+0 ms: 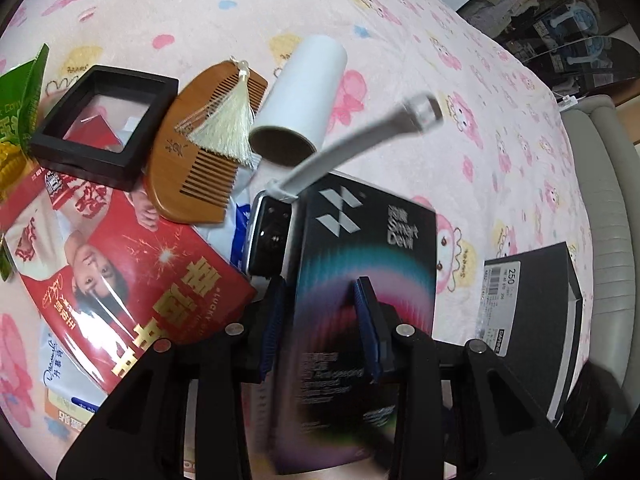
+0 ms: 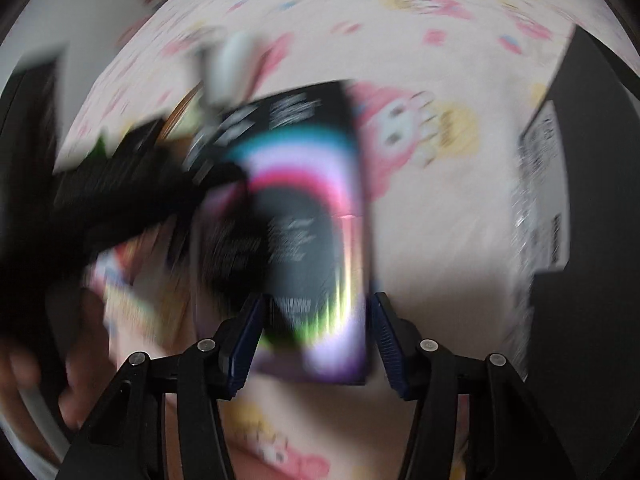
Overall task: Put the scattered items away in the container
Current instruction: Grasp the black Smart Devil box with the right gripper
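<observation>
Left tool (image 1: 320,328) clenches black box (image 1: 360,248); only blurred right view shows right tool (image 2: 316,340) released.

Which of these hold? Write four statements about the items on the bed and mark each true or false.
1. The left tongs are clamped on the Smart Devil box. True.
2. The white roll stands upright. False: it lies on its side, with its open end towards the left wrist camera.
3. A cream tassel lies across the wooden comb. True.
4. In the left wrist view, the black shoebox sits left of the held box. False: it sits to the right, near the bed's edge.
</observation>
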A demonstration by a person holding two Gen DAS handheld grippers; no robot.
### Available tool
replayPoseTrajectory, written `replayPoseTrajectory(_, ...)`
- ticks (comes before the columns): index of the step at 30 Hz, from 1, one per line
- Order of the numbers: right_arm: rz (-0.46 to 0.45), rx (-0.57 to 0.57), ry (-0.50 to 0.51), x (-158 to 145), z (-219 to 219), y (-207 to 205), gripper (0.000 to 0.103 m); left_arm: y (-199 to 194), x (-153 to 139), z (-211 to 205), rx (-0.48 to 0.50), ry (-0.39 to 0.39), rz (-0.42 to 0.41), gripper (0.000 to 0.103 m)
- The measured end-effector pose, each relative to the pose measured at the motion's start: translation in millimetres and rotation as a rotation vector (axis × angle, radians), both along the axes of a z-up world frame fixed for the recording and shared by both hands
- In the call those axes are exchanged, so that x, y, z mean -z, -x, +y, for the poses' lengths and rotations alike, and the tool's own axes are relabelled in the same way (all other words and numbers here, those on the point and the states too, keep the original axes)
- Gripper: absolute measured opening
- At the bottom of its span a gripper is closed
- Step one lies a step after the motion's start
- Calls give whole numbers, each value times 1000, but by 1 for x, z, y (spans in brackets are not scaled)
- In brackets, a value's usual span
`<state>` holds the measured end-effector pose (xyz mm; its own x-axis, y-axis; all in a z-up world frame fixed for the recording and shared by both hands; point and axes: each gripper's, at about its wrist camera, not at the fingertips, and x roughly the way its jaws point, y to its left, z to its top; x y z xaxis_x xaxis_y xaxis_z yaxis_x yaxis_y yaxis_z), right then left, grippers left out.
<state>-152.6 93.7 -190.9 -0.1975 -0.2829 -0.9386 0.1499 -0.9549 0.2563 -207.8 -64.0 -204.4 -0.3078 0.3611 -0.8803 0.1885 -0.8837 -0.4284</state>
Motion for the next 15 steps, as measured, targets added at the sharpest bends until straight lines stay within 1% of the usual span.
replayPoseTrajectory(3,43,-21,-33,-5,-2,-6,50,-8,2,2,18,-3,-30,35)
replayPoseTrajectory(6,70,35,-53,-6,8,2,50,-15,5,-1,9,-32,-67,35)
replayPoseTrajectory(8,67,57,-26,-5,9,6,50,-19,7,-1,5,-40,-74,35)
replayPoseTrajectory(11,45,52,37,2,6,14,50,-21,6,1,10,-34,-76,37)
replayPoseTrajectory(12,40,51,52,3,5,15,53,-22,6,1,12,-33,-76,39)
replayPoseTrajectory(14,50,50,32,0,1,10,53,-24,6,3,15,-29,-77,42)
replayPoseTrajectory(15,49,45,24,-3,0,7,53,-24,6,4,17,-27,-78,42)
